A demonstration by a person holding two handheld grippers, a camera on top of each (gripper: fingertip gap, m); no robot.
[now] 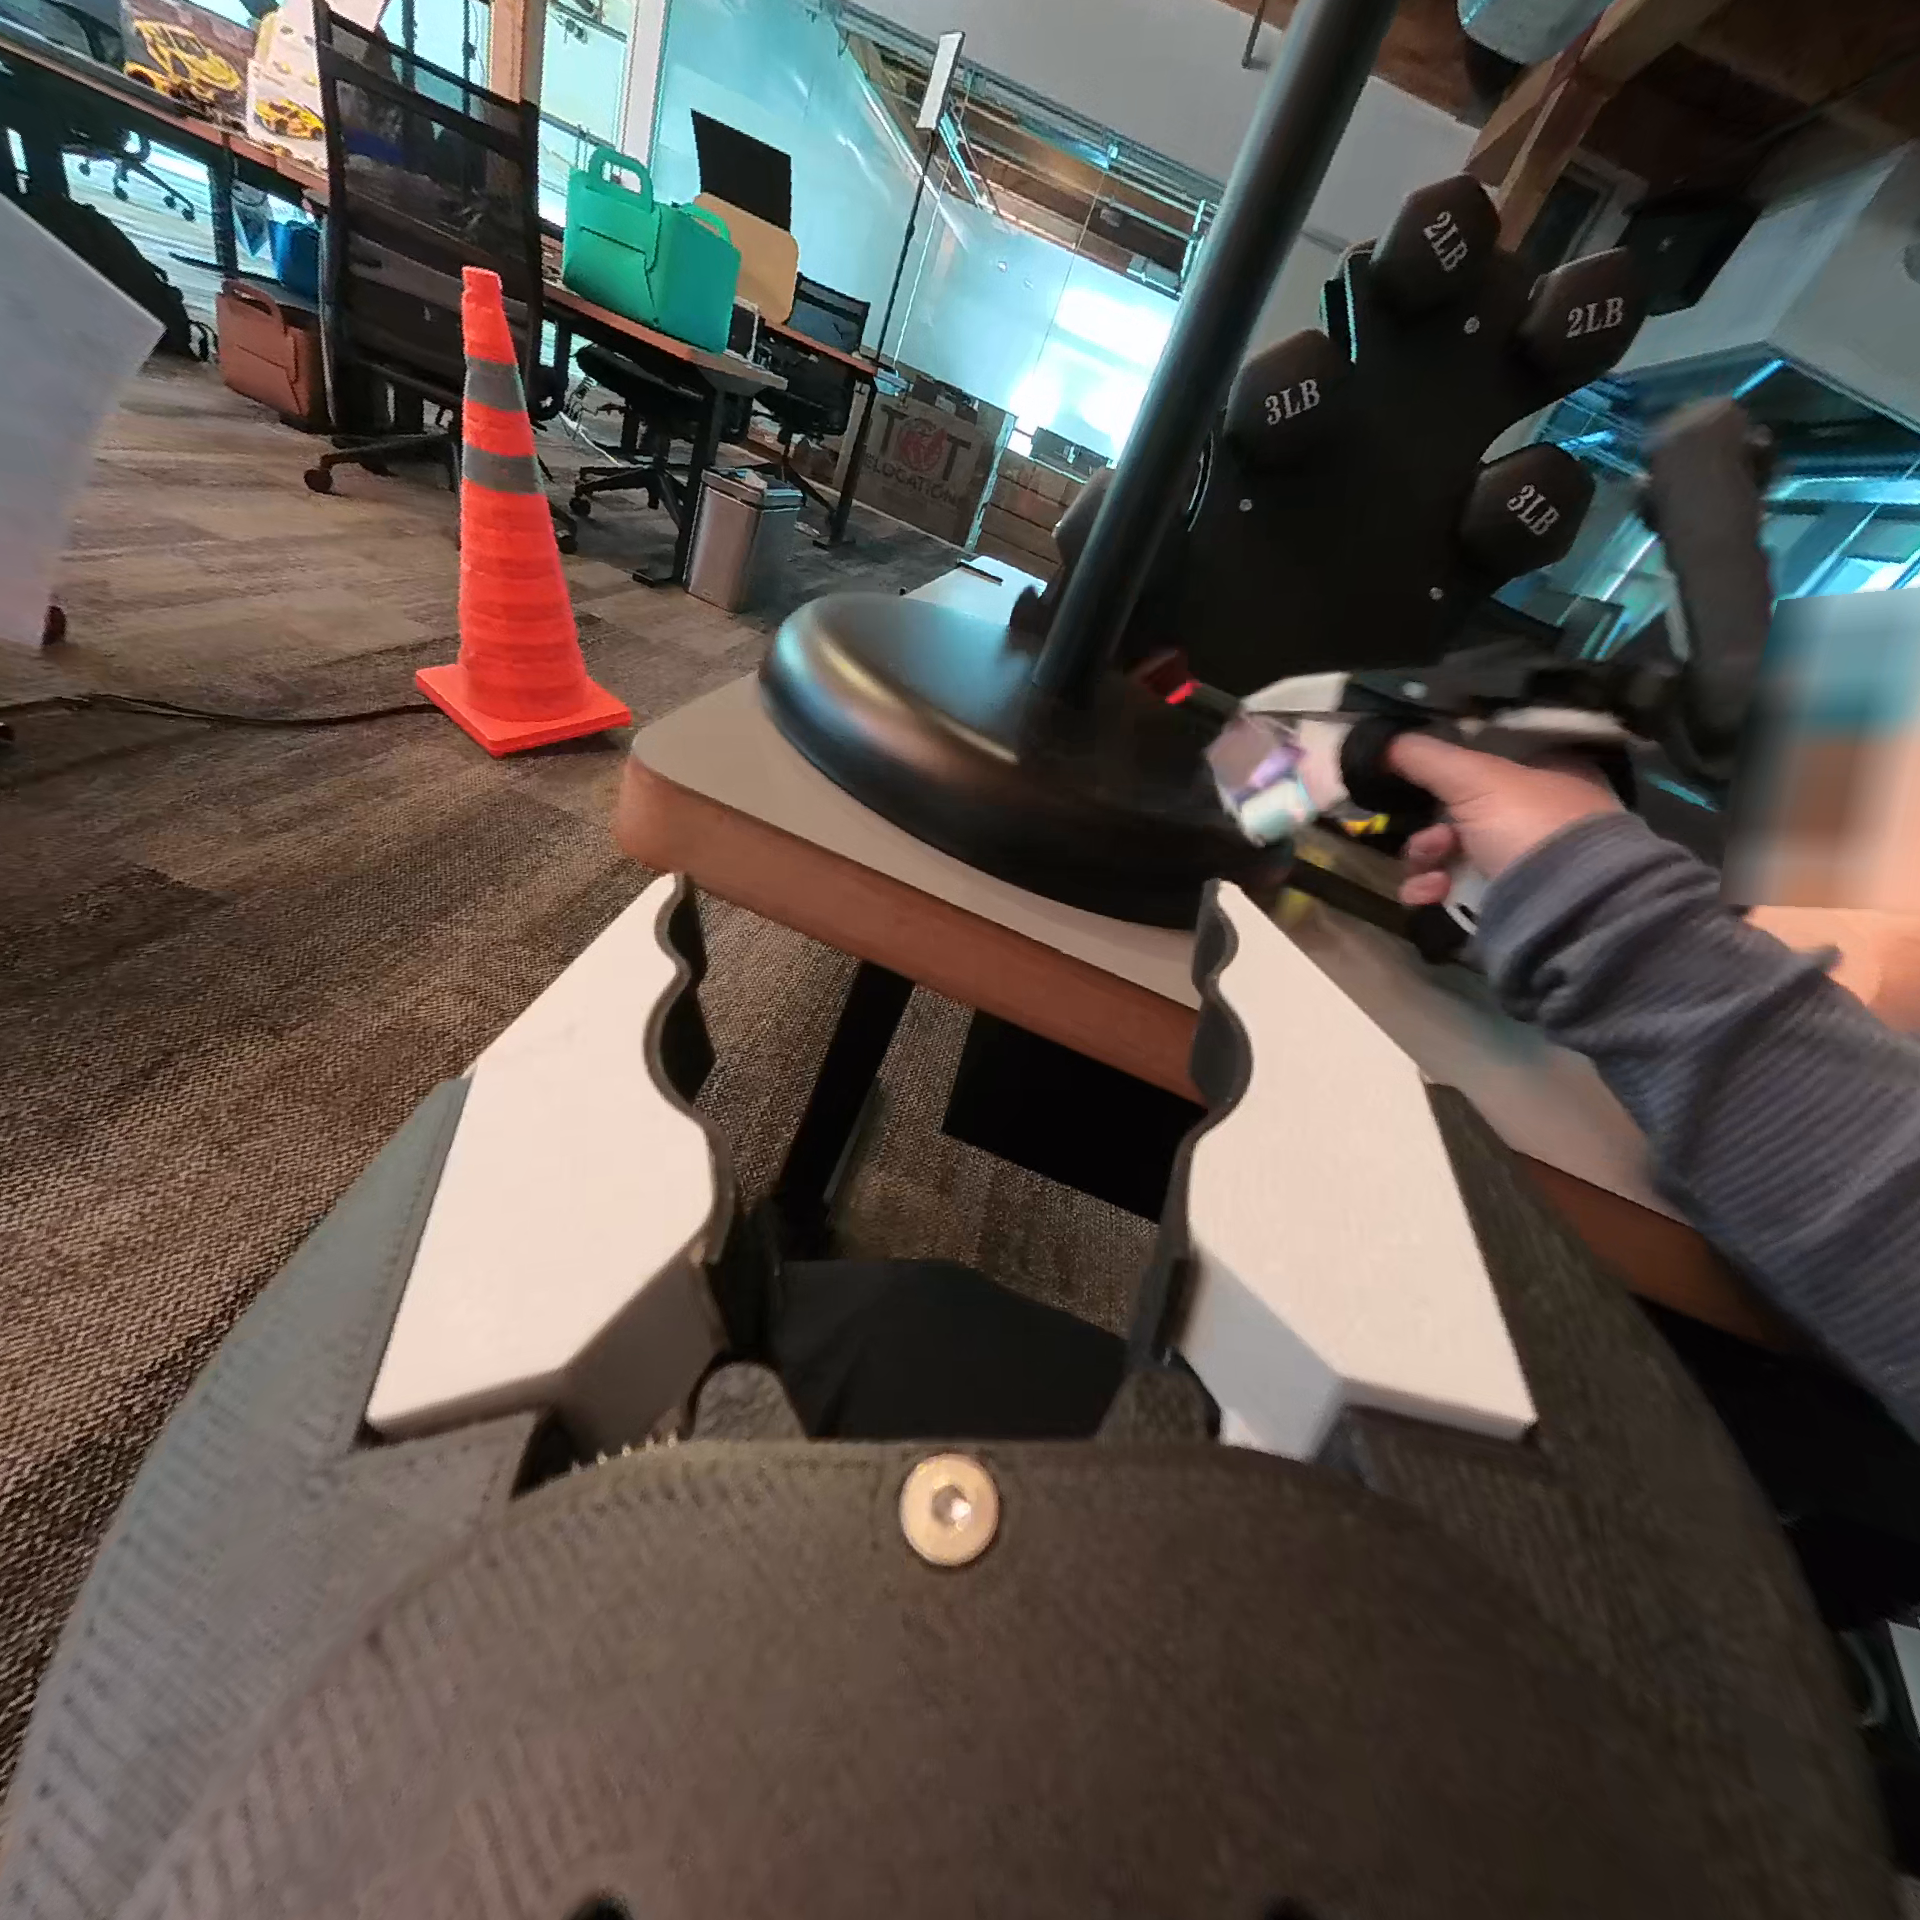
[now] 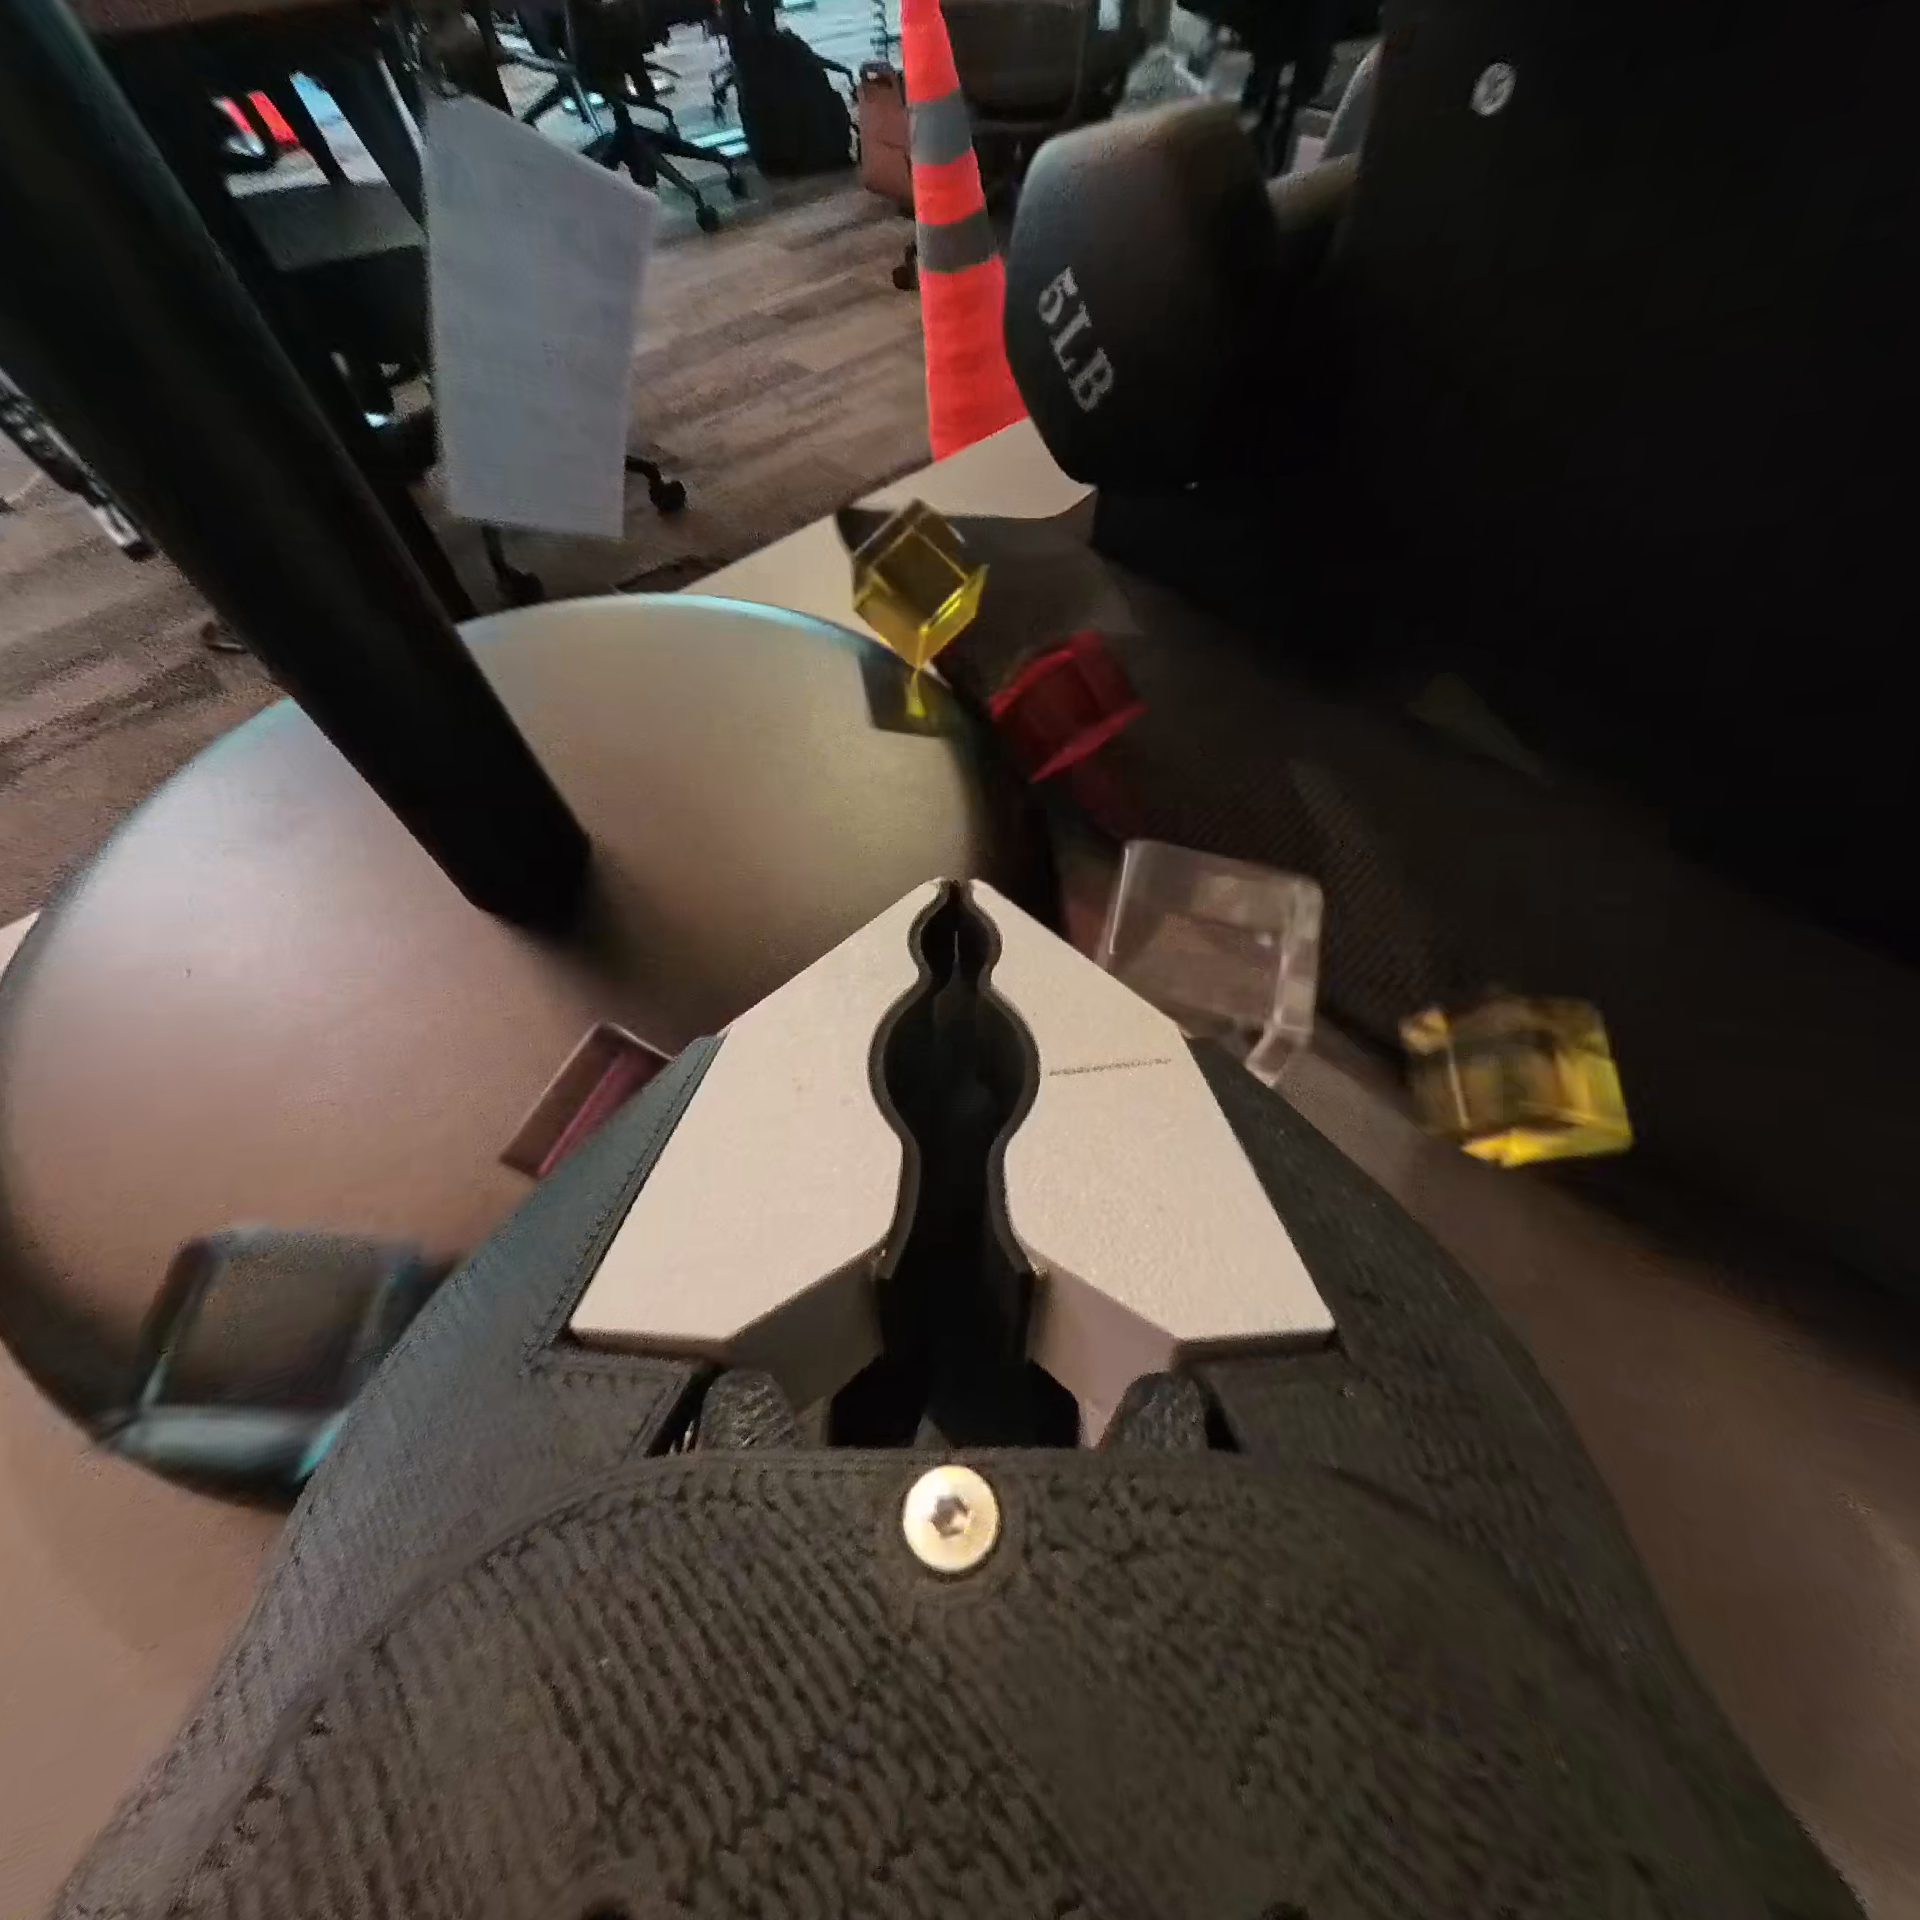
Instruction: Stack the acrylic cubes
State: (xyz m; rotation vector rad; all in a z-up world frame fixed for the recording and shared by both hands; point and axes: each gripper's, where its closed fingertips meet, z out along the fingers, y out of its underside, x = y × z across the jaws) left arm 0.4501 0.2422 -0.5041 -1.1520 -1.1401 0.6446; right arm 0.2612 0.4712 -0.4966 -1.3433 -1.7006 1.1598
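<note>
Left gripper (image 1: pixel 940 997) spread wide and empty, low centre of its frame, hovering off the table corner (image 1: pixel 727 821) beneath the black lamp base (image 1: pixel 914 707). Right gripper (image 2: pixel 954 891) pinched shut on nothing, mid-frame above that base, clear cube (image 2: pixel 1210 951) just right, yellow cube (image 2: pixel 1517 1075) farther right. Purple block (image 2: pixel 582 1091) half hidden; lower-left cube (image 2: pixel 249 1340) blurred. No step evident.

Open office: brown carpet (image 1: pixel 208 831), desks (image 1: pixel 665 343) with black chairs (image 1: pixel 416 260), glass walls (image 1: pixel 1039 260) bright with daylight, an orange cone (image 1: pixel 514 540) on the floor.
</note>
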